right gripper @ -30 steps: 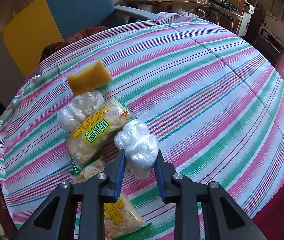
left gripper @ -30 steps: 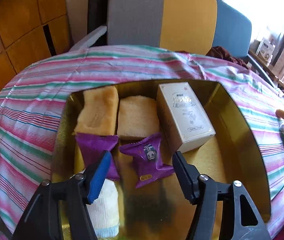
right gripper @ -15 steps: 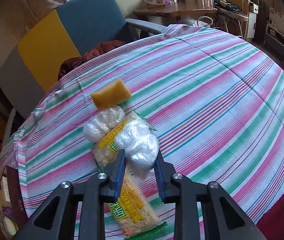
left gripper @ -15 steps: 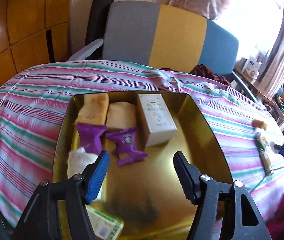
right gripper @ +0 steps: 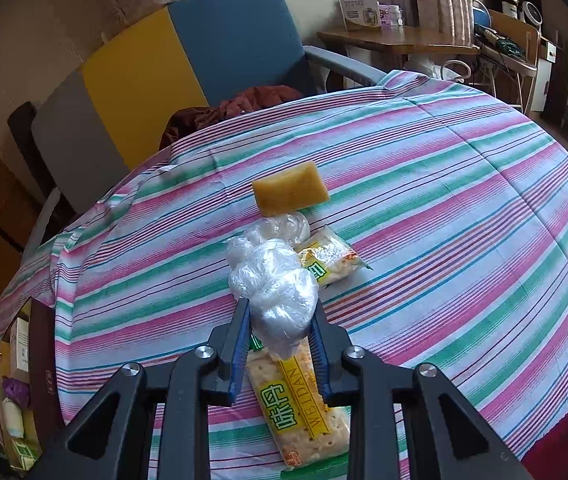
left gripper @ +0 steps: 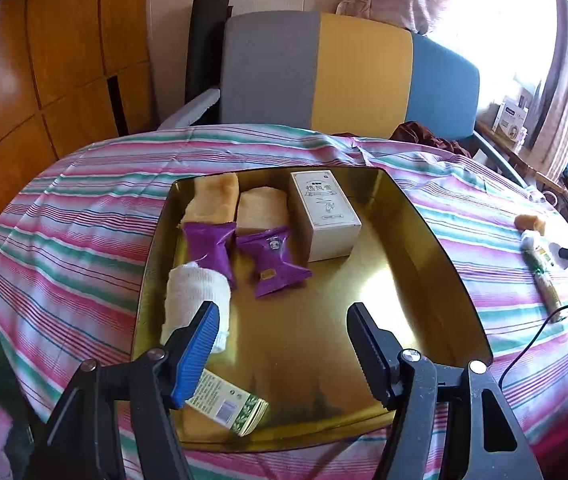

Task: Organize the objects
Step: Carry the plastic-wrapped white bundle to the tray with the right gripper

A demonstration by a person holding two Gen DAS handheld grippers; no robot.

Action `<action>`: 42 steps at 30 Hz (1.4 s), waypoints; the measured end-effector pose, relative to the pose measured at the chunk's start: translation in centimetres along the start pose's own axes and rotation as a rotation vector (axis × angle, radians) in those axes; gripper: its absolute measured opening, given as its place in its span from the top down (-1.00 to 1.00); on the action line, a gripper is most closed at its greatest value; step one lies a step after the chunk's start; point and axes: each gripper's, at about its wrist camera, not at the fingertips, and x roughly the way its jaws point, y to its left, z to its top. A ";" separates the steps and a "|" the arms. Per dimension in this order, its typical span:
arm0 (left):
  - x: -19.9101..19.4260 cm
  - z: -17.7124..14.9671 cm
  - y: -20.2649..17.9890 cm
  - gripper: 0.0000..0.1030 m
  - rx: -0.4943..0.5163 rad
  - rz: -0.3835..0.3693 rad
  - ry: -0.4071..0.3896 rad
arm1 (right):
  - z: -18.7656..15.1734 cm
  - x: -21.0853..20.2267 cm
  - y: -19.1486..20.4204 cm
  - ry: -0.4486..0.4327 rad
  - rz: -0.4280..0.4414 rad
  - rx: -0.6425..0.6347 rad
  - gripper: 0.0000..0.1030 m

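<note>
The left claw (left gripper: 282,340) hangs over the near part of a gold tray (left gripper: 423,264), its jaws set apart with nothing between them. The tray sits on a striped table (left gripper: 84,216). Along the tray's far wall lie two tan sponges (left gripper: 214,198), side by side, and a cream box (left gripper: 325,214) stands just to their right. In front of the sponges lie two purple packets (left gripper: 274,258). A white rolled cloth (left gripper: 196,300) lies near the tray's left wall, its near end hidden behind the left claw's blue pad. A green-and-white box (left gripper: 224,402) at the tray's near left corner is partly covered by the same finger; its print is too small to read.

The right claw (right gripper: 280,320) is clamped on a crumpled clear bag (right gripper: 276,288), held off the cloth. What the bag contains cannot be made out. Below it lies a cracker pack (right gripper: 303,408), its middle hidden by the bag and the fingers. A second clear bundle (right gripper: 284,226) sits behind, mostly hidden by the held bag. A yellow sponge (right gripper: 289,194) lies just beyond. At the right-wrist view's left edge the tray is cut off and dim.
</note>
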 end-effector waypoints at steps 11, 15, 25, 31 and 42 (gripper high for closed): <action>-0.6 -0.7 0.4 -0.31 0.017 0.011 -0.013 | -2.1 -1.2 6.5 0.036 0.107 -0.152 0.48; -0.6 -0.9 0.7 -0.31 0.009 0.006 -0.009 | -3.6 -1.9 10.8 0.057 0.180 -0.240 0.48; -0.5 -1.7 2.3 -0.31 -0.026 0.007 0.003 | -8.7 -4.1 23.8 0.113 0.396 -0.507 0.48; -1.2 -1.6 5.1 -0.31 -0.077 0.038 -0.013 | -13.2 -3.2 30.9 0.221 0.497 -0.648 0.48; -1.3 -2.6 10.4 -0.30 -0.183 0.105 0.004 | -19.2 2.0 39.0 0.387 0.506 -0.694 0.45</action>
